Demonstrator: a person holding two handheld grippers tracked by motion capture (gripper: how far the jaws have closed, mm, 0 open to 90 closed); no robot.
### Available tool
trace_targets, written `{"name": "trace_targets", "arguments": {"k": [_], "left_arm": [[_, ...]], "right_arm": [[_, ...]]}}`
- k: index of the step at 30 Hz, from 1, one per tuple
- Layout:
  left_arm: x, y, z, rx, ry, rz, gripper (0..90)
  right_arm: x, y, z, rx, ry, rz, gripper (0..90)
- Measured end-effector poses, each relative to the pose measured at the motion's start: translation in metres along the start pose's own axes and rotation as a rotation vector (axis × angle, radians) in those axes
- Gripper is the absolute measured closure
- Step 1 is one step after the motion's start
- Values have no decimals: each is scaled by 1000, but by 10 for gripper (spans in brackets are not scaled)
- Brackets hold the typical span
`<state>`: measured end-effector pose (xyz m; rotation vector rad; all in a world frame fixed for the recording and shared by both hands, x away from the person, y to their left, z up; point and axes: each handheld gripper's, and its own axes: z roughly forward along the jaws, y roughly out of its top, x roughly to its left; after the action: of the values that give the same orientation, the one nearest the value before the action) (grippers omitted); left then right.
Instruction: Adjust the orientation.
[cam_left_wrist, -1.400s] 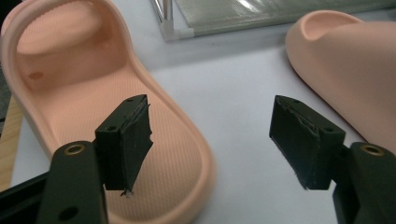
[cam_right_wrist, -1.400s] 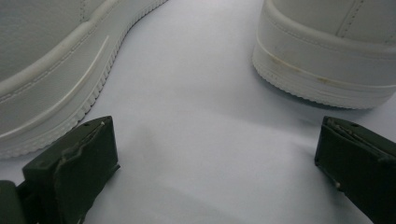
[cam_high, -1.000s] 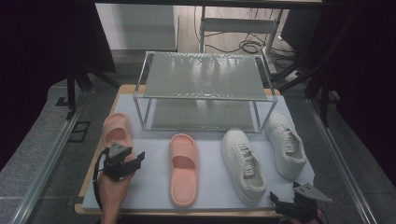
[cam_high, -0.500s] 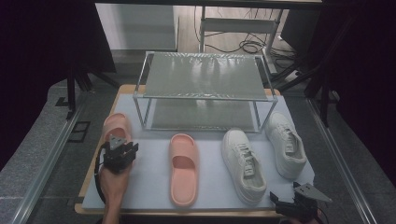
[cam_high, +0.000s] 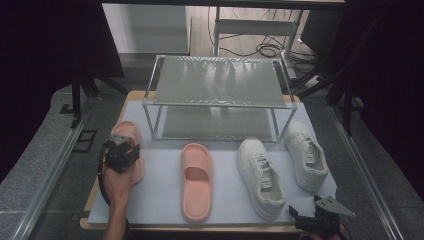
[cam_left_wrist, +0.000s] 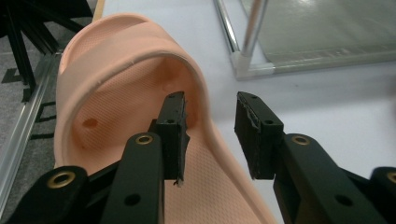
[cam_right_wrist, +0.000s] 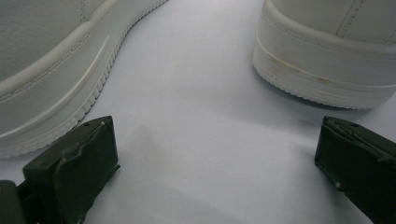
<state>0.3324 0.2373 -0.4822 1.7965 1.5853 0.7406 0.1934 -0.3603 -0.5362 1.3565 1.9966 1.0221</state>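
Slides and sneakers are laid out in a row on the white mat (cam_high: 165, 210), seen from the high view: a pink slide (cam_high: 131, 150) at the far left, a second pink slide (cam_high: 196, 180) beside it in the middle, then two white sneakers (cam_high: 261, 176) (cam_high: 306, 154) on the right. Behind them stands a two-tier metal rack (cam_high: 217, 85), both shelves bare, and its front legs sit pretty near the toe ends of the shoes. The left gripper (cam_high: 120, 150) is parked right over the far-left slide with the person's hand (cam_high: 119, 186) behind it, while the right gripper (cam_high: 305, 222) hangs at the near right edge of the mat, just short of the sneakers' heels. In the left gripper view, one jaw sits inside the slide (cam_left_wrist: 140, 112) under the strap and the other outside it over the mat, so the slide's side wall is between them; the jaws have just been opening a bit and the gap is fairly narrow, with the outside pad not pressing on anything. The rack's corner leg (cam_left_wrist: 250, 37) is close by, up ahead. In the right gripper view, the jaws are spread wide with only mat (cam_right_wrist: 201, 116) between them, one sneaker's sole (cam_right_wrist: 65, 93) on the left and the other sneaker's heel (cam_right_wrist: 327, 60) ahead on the right, neither touched.
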Motion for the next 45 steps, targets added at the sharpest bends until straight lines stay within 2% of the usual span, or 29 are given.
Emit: {"name": "trace_targets", "arguments": {"k": [8, 12, 15, 19, 24, 30, 32, 37, 45], "left_arm": [[0, 7, 12, 29, 20, 20, 677], [0, 8, 18, 53, 40, 36, 747], [1, 7, 18, 44, 30, 26, 800], [1, 6, 15, 48, 50, 31, 839], [10, 4, 6, 33, 52, 18, 857], [15, 2, -5, 32, 58, 19, 857], [16, -1, -13, 28, 51, 24, 857], [15, -5, -28, 8, 29, 35, 856], [8, -18, -55, 20, 0, 76, 852]], "right_arm": [[0, 0, 0, 0, 0, 1, 0], [0, 0, 0, 0, 0, 1, 0], [0, 0, 0, 0, 0, 1, 0], [0, 0, 0, 0, 1, 1, 0], [0, 0, 0, 0, 0, 1, 0], [0, 0, 0, -1, 0, 2, 0], [0, 0, 0, 0, 0, 1, 0], [0, 0, 0, -1, 0, 2, 0], [0, 0, 0, -2, 0, 2, 0]]}}
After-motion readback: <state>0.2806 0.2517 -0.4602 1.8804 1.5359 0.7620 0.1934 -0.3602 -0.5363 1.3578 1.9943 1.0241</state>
